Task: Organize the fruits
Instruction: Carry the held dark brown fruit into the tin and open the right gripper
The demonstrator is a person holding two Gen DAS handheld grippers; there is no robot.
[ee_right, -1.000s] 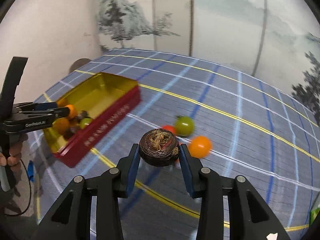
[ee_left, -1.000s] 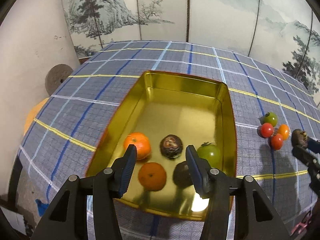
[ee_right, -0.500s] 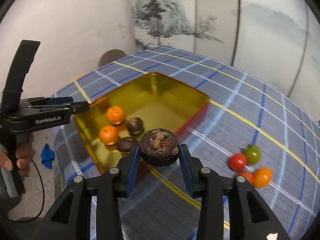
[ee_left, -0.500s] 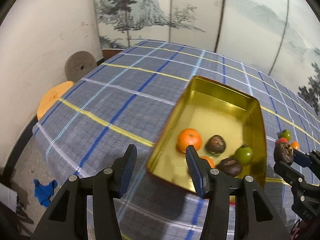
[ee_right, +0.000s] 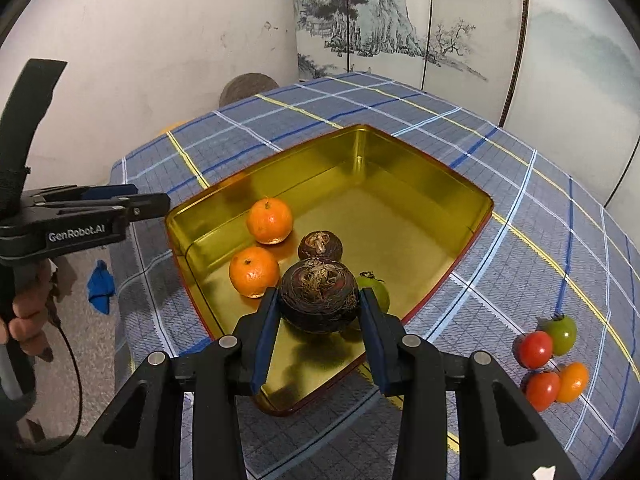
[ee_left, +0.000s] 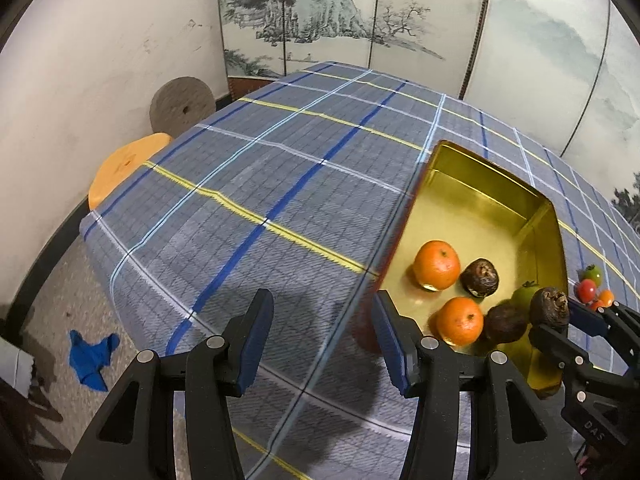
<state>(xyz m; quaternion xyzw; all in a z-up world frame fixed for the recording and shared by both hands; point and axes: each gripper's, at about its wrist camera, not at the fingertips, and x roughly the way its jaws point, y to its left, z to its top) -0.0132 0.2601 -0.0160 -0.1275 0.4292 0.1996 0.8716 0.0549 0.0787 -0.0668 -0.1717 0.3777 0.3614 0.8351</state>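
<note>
My right gripper (ee_right: 318, 314) is shut on a dark brown, rough round fruit (ee_right: 318, 296), held above the near corner of the gold tin (ee_right: 440, 168). In the tin lie two oranges (ee_right: 269, 221) (ee_right: 254, 271), another dark fruit (ee_right: 320, 244) and a green tomato (ee_right: 378, 290). Small red, green and orange tomatoes (ee_right: 534, 349) sit on the cloth to the right. My left gripper (ee_left: 322, 332) stands open and empty over bare checked cloth, left of the tin (ee_left: 480, 162). The left wrist view also catches the held fruit (ee_left: 550, 307).
The checked blue-grey tablecloth (ee_left: 280, 184) drops off at the left edge. Beyond it are an orange round stool (ee_left: 124, 168), a grey stone disc (ee_left: 182, 100) and a blue scrap (ee_left: 92, 356) on the floor. A painted screen (ee_right: 400, 20) backs the table.
The left gripper swung left, off the tin and over bare cloth. The right gripper carried the dark fruit left from beside the tomatoes to above the tin.
</note>
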